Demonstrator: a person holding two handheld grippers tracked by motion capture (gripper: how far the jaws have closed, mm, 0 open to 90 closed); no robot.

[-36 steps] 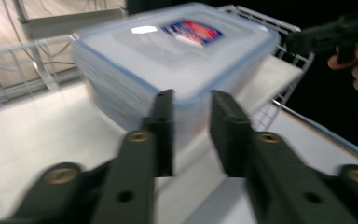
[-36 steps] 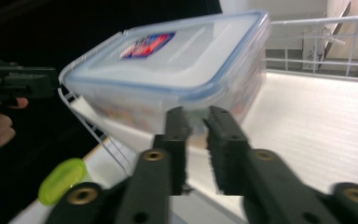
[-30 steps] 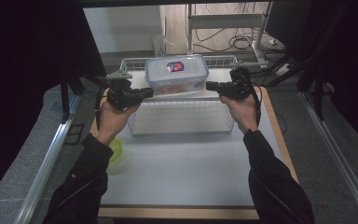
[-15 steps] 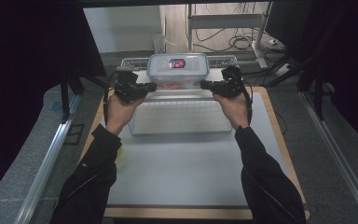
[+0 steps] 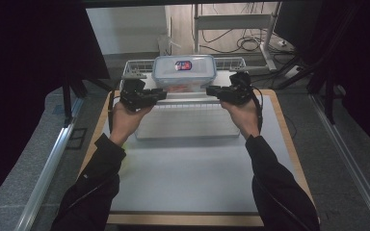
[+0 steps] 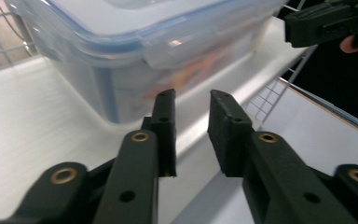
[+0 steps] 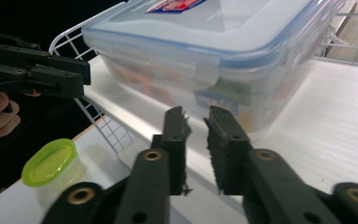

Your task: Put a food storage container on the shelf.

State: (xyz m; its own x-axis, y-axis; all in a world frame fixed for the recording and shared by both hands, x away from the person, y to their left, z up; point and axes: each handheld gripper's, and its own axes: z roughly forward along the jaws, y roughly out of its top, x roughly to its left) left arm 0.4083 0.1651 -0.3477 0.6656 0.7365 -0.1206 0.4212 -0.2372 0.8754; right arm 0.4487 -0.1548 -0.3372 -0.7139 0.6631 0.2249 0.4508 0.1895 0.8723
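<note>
The clear lidded box (image 5: 184, 72) sits on the white wire rack (image 5: 188, 113). Left gripper (image 5: 158, 95) and right gripper (image 5: 213, 91) flank it, jaws just opened slightly, nothing between them.

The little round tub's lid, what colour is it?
Bright green lid, clearest in the right gripper view.

Looking forward and down from above the person's side, taking in the whole table (image 5: 192, 192) from well back. Riding on the left gripper (image 6: 192, 100), close behind its jaws, facing the lidded container (image 6: 121, 56) from one end. Riding on the right gripper (image 7: 196, 114), equally near, facing the opposite end. Shared by all three: container and wire rack (image 7: 107, 130); opposite gripper in each close view.
</note>
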